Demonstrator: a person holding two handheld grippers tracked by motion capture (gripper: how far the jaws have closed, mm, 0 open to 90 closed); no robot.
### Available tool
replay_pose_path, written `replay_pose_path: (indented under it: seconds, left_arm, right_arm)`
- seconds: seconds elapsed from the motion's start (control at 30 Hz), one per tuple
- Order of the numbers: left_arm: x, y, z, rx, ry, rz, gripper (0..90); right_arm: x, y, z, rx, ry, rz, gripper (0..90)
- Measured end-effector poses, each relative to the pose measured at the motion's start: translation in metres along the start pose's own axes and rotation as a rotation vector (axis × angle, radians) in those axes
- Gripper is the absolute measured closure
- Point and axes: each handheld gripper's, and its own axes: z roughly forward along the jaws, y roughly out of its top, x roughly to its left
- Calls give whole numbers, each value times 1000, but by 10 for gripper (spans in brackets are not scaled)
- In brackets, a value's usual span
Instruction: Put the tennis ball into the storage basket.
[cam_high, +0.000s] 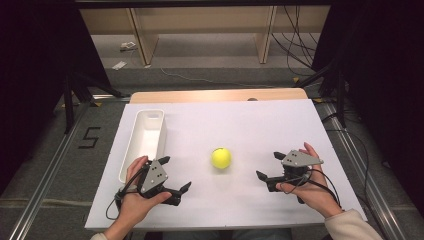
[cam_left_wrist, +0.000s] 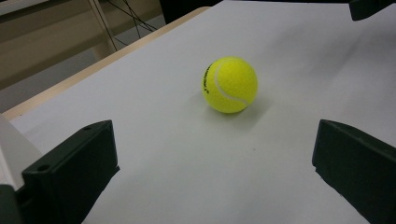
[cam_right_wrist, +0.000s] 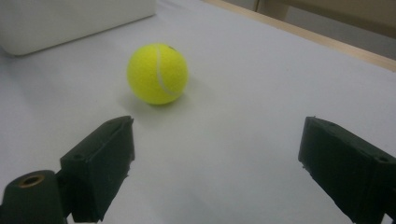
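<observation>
One round fuzzy yellow ball (cam_high: 221, 158)

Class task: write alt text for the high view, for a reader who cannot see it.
A yellow tennis ball lies alone on a white table, between a person's two hand-held grippers, both open and empty: the left gripper and the right gripper. A long white tray lies at the left.
</observation>
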Motion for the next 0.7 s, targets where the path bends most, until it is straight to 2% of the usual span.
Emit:
replay_pose_path:
  seconds: [0.33,0.53,0.7]
  left_arm:
    - [-1,1,0,-1,1,4,0]
    - [-2,1,0,-1,-3,7,0]
    - [-2,1,0,-3,-2,9,0]
  right_arm:
    - [1,3,3,-5,-1,8,110]
    - [8,11,18,9,17,-13,100]
    - [11,16,30,20,8,-38,83]
